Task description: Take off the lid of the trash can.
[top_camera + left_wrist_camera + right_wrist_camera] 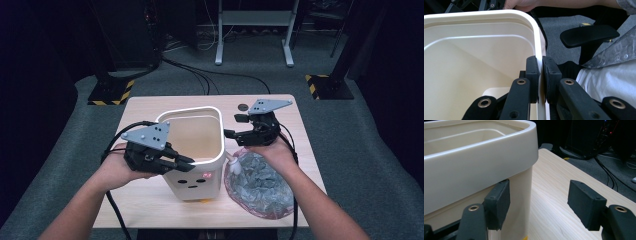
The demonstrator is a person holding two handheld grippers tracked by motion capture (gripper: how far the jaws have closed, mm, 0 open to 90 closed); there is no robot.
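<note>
**Left gripper clamps bin rim**

Left gripper (540,75) is closed tight on the near rim of the cream bin (192,131), one pad inside, one outside. Bin stands upright at table (150,107) centre. Right gripper (539,205) has jaws apart w/ nothing between; its left pad is just beside the bin wall. Bag (260,185) lies right of bin.
</note>
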